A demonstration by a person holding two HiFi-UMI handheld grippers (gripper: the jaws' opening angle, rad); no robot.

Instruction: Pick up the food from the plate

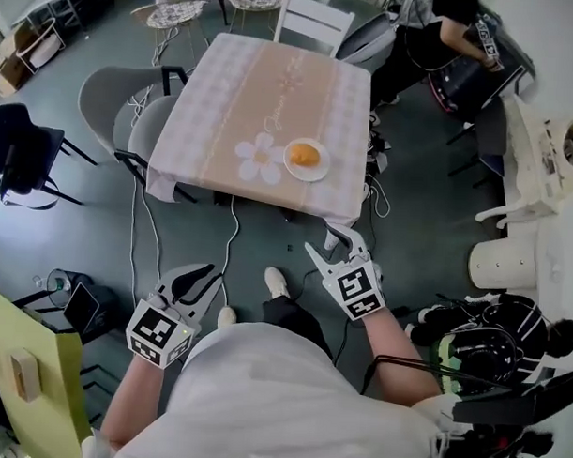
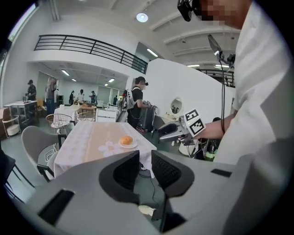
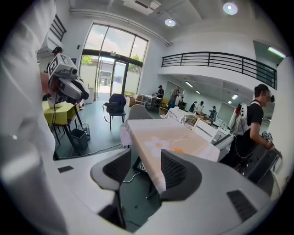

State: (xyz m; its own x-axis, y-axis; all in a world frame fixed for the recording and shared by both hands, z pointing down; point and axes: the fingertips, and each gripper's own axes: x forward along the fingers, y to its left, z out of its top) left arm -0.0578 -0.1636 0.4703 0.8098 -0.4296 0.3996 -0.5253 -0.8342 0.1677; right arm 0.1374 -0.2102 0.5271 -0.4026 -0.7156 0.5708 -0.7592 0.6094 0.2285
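The orange food (image 1: 306, 155) sits on a white plate (image 1: 295, 168) near the table's (image 1: 244, 90) front edge. Both grippers hover well short of it, empty: the right (image 1: 331, 246) moderately parted, the left (image 1: 195, 278) narrowly.

A rectangular table (image 1: 263, 91) under a pale checked cloth with a beige middle band stands on the grey floor (image 1: 89, 235). A white flower pattern (image 1: 258, 158) is on the cloth, close to its near edge. Two grey shell chairs (image 1: 108, 93) stand just beside the table's left side, and a white slatted chair (image 1: 312, 22) stands at its far end. A person in black clothes (image 1: 443, 36) is at the upper right, beyond the table's corner. A yellow-green board (image 1: 33, 374) stands at the lower left. A white cable (image 1: 232, 233) runs over the floor from under the table.
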